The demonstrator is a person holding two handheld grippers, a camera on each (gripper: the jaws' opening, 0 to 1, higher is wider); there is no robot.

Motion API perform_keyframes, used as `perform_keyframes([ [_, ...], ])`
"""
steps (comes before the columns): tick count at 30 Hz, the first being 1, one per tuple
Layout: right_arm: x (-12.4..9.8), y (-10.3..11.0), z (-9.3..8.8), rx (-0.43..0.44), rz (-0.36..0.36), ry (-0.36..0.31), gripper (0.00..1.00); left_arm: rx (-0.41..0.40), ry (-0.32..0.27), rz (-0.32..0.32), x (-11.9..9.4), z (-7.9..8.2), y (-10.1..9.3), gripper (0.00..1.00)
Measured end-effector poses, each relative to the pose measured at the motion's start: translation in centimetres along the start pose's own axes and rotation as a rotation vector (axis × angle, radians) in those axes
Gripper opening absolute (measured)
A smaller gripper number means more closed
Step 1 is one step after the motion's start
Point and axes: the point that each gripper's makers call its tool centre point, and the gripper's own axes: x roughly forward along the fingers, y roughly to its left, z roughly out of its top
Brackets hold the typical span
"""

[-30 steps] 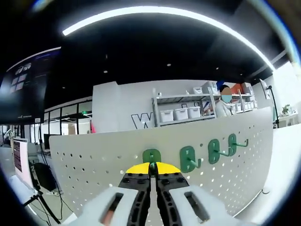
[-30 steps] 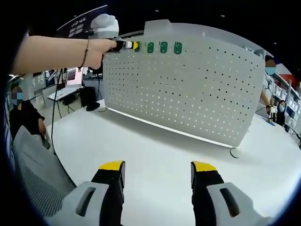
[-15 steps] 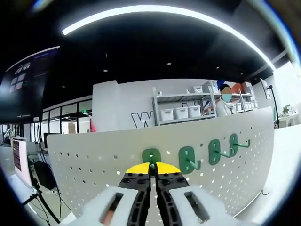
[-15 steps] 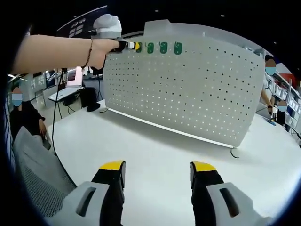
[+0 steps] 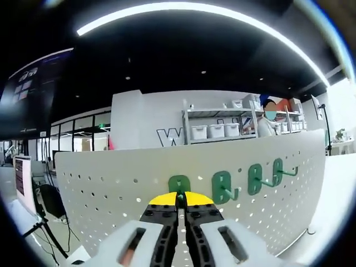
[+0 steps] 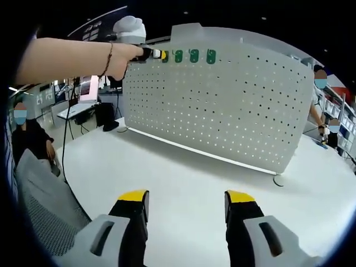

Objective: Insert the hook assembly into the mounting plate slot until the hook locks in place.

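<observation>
A white perforated mounting plate (image 5: 111, 189) stands upright on the table. My left gripper (image 5: 179, 196) has its yellow-tipped jaws shut on a green hook (image 5: 179, 182), which is pressed against the plate's top row. Three more green hooks (image 5: 221, 186) hang to its right on the same row. In the right gripper view the plate (image 6: 222, 105) stands across the table. A hand holds the left gripper (image 6: 157, 54) at the plate's upper left, next to the green hooks (image 6: 194, 55). My right gripper (image 6: 185, 199) hangs open over the table, far from the plate, with nothing between its jaws.
The white table (image 6: 183, 172) stretches between my right gripper and the plate. A seated person (image 6: 25, 139) is at the left. Other people stand at the far right (image 6: 318, 105). Shelving with white bins (image 5: 217, 130) rises behind the plate.
The left gripper has edged slightly right along the plate's top row, still shut on the hook. The right gripper has not moved.
</observation>
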Motion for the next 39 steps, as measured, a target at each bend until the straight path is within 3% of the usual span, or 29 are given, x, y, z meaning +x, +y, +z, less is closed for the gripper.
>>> perform_keyframes([
  [4,0.0,0.0,0.1,-0.001,-0.001,-0.005,0.52,-0.068,0.044,-0.018,-0.1,-0.1,0.0,0.03],
  [9,-0.1,-0.1,0.2,-0.003,-0.007,-0.011,0.53,-0.055,0.044,-0.035,-0.6,0.6,-0.4,0.05],
  [17,-0.2,-0.2,0.4,-0.006,-0.01,-0.019,0.53,-0.069,0.003,-0.106,-2.0,3.0,-0.7,0.28],
  [20,-0.3,-0.2,0.6,0.001,-0.01,-0.026,0.54,-0.153,-0.02,-0.162,-3.2,3.8,-1.0,0.38],
  [23,-0.7,-0.5,1.3,0.011,-0.021,-0.07,0.54,-0.062,-0.006,-0.177,-5.1,3.5,-0.7,0.43],
  [25,-0.6,-0.5,1.2,0.008,-0.022,-0.06,0.55,-0.075,0.002,-0.187,-6.3,3.2,-0.3,0.47],
  [29,-0.7,-0.5,1.4,0.001,-0.025,-0.07,0.55,-0.169,0.11,-0.229,-8.5,1.2,-0.2,0.55],
  [31,-0.8,-0.6,1.4,0.004,-0.031,-0.073,0.56,-0.155,0.102,-0.236,-9.5,1.1,0.0,0.6],
  [39,-0.9,-0.9,1.6,0.0,-0.044,-0.084,0.6,-0.168,0.16,-0.281,-13.2,-0.7,0.0,0.78],
])
